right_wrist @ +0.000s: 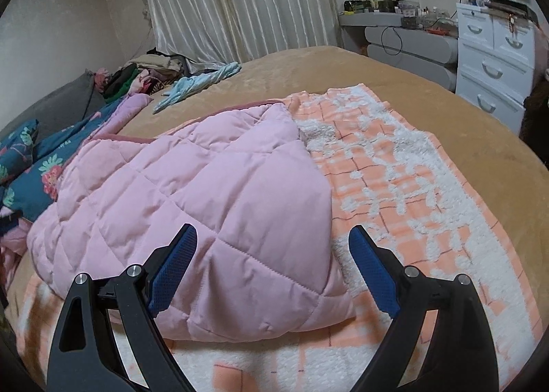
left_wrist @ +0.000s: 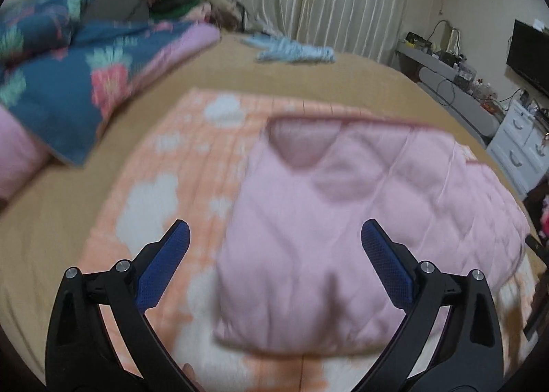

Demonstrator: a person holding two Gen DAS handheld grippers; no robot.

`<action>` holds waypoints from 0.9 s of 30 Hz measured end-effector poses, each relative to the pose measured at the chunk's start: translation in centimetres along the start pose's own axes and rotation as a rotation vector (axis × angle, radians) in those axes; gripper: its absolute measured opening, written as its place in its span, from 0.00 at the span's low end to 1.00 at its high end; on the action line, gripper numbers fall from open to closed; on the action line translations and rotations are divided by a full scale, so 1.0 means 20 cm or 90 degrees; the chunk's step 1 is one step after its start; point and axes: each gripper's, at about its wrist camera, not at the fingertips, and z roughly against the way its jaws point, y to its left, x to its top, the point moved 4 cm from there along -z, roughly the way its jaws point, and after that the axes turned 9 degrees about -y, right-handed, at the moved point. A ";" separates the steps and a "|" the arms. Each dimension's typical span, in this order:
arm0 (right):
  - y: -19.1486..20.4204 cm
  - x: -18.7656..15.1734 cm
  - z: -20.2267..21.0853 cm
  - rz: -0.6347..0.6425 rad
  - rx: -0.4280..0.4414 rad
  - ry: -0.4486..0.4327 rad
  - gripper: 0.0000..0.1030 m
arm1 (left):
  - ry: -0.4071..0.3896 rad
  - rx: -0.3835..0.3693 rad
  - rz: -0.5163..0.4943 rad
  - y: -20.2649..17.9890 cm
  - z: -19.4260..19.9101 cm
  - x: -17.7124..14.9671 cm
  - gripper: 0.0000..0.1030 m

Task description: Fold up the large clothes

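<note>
Both my grippers, left gripper (left_wrist: 274,268) and right gripper (right_wrist: 272,268), gape empty over the pink quilted jacket (right_wrist: 192,200) lying on the blanket (right_wrist: 405,186). Puffy padding may spring unfolded.

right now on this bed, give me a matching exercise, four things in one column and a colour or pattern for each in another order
Things
1. quilted jacket
2. blanket under the jacket
3. bed cover
4. small garment near the curtains

Colours
A. tan
B. light blue
C. pink
D. orange and white

Pairs: 1-C, 2-D, 3-A, 4-B
</note>
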 end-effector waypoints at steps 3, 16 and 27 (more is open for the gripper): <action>0.00 -0.01 -0.03 0.011 -0.003 0.001 0.87 | 0.035 -0.034 0.046 0.05 -0.05 -0.14 0.91; 0.12 0.03 -0.13 0.100 -0.016 0.004 0.26 | 0.011 -0.024 -0.004 -0.15 -0.12 -0.08 0.22; 0.10 0.14 -0.29 0.098 -0.066 -0.027 0.22 | -0.016 0.036 -0.043 -0.24 -0.32 0.16 0.20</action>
